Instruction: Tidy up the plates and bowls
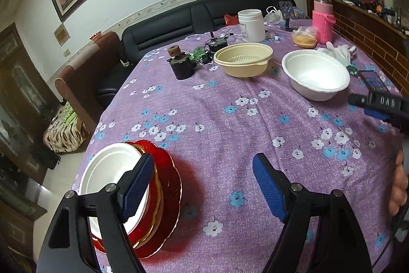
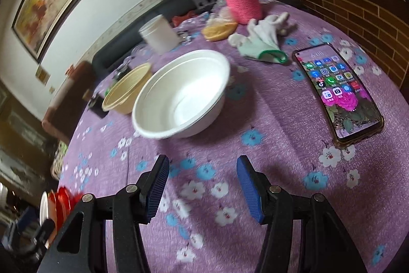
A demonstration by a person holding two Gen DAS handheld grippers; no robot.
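The left gripper (image 1: 204,186) hangs above the purple flowered cloth (image 1: 217,119) with its jaws spread wide and nothing between them. Its left finger (image 1: 136,186) overlaps a stack at the table's near left edge: a white plate (image 1: 107,170) on gold-rimmed plates over a scalloped red plate (image 1: 171,183). The gripper's frame hides the near part of the stack.

The right gripper (image 2: 203,186) is likewise released, empty, over bare cloth just short of the white bowl (image 2: 181,96). That bowl is smooth, round and empty. Just beside it, on its far left, sits the beige bowl (image 1: 242,59), ribbed at the bottom and also empty; in the right wrist view the white bowl hides part of it.

Beyond stand a white jar (image 1: 251,24) and a pink-sleeved bottle (image 1: 323,22), contents unseen. A phone (image 2: 337,91) lies to the right. The right wrist view is blurred.
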